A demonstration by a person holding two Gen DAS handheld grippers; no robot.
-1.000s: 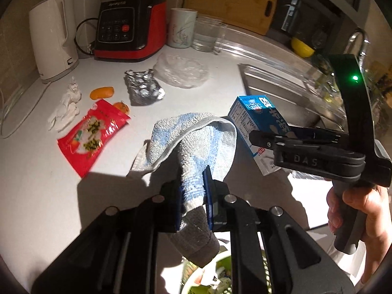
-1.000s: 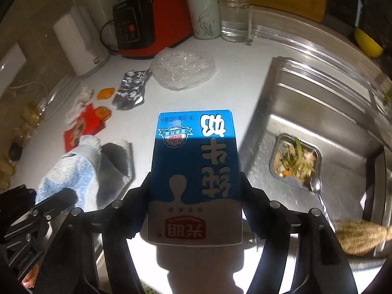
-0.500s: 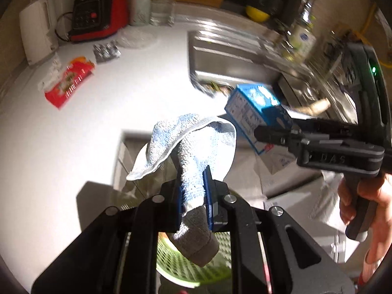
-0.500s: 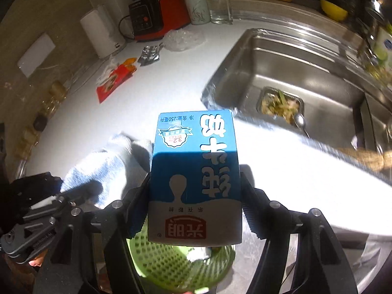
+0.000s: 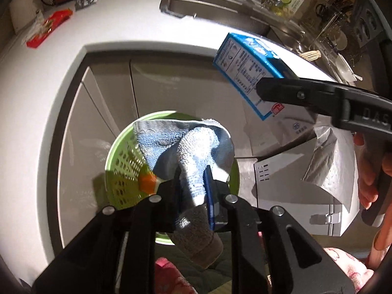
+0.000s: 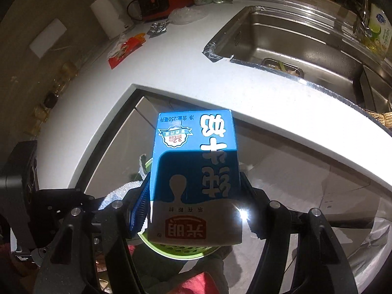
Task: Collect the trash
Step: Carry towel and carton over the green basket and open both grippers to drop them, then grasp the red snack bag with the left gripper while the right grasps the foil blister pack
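Note:
My left gripper (image 5: 193, 181) is shut on a blue and white cloth (image 5: 188, 147) and holds it over a green perforated bin (image 5: 122, 171) on the floor below the counter. My right gripper (image 6: 194, 191) is shut on a blue and white milk carton (image 6: 196, 166), held above the same green bin (image 6: 181, 252). In the left wrist view the carton (image 5: 247, 71) hangs to the upper right of the cloth. A red snack wrapper (image 5: 49, 27), crumpled foil (image 5: 85, 1) and a clear plastic bag (image 6: 186, 16) lie on the white counter.
The white counter edge (image 6: 245, 93) curves above grey cabinet doors (image 5: 171, 88). A steel sink (image 6: 294, 39) holds food scraps. A red blender base (image 6: 156, 0), white kettle (image 6: 107, 19), cup and glass stand at the back. A white appliance (image 5: 294, 196) sits right of the bin.
Both grippers pulled back from the counter and dropped lower with the cloth and the carton. The green bin now sits directly under them; the counter trash has receded.

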